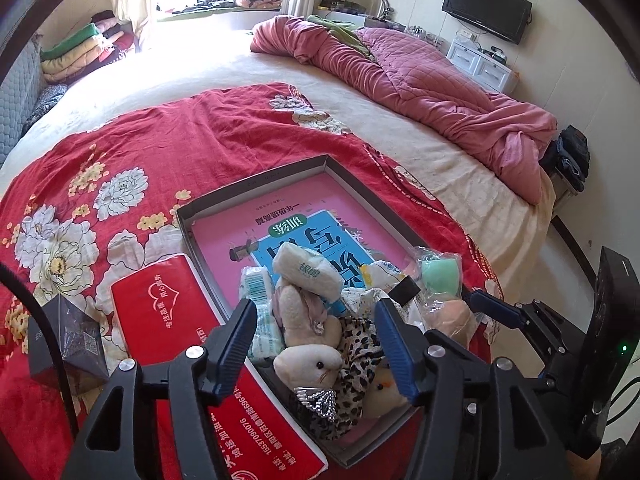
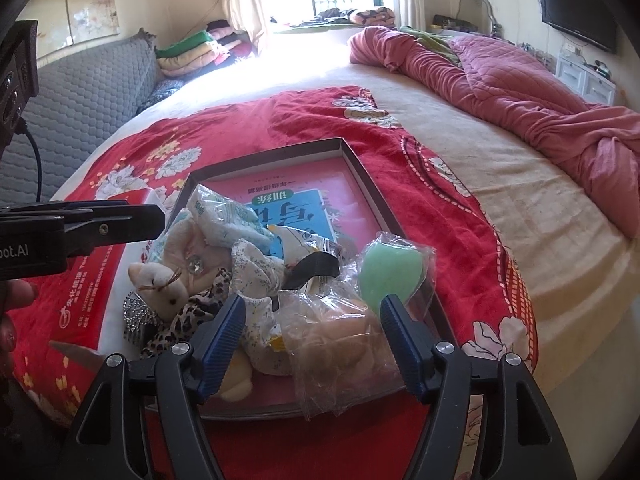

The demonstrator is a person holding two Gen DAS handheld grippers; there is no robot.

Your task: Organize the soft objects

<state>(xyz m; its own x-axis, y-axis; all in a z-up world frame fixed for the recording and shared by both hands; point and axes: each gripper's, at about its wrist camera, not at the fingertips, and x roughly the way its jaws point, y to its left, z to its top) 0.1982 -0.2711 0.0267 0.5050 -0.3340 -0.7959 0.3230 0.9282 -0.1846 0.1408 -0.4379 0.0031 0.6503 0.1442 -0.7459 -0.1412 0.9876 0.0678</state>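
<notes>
A shallow grey box (image 1: pixel 256 184) (image 2: pixel 360 168) with a pink book in it lies on the red floral blanket. Its near end holds a pile of soft things: a cream plush rabbit (image 1: pixel 308 332) (image 2: pixel 160 280), a leopard-print cloth (image 1: pixel 356 356), tissue packs (image 1: pixel 256 288) (image 2: pixel 224 216), a floral cloth (image 2: pixel 256 272), a green sponge in clear wrap (image 1: pixel 440 276) (image 2: pixel 390 276) and a peach sponge in a bag (image 2: pixel 340 340). My left gripper (image 1: pixel 316 344) is open, straddling the rabbit. My right gripper (image 2: pixel 312 340) is open over the bagged peach sponge.
A red tissue pack (image 1: pixel 160 312) (image 2: pixel 80 312) lies left of the box, with a dark box (image 1: pixel 68 344) beyond it. A pink quilt (image 1: pixel 420 80) is heaped at the far right of the bed. Folded blankets and a grey headboard (image 2: pixel 80 100) stand at the left.
</notes>
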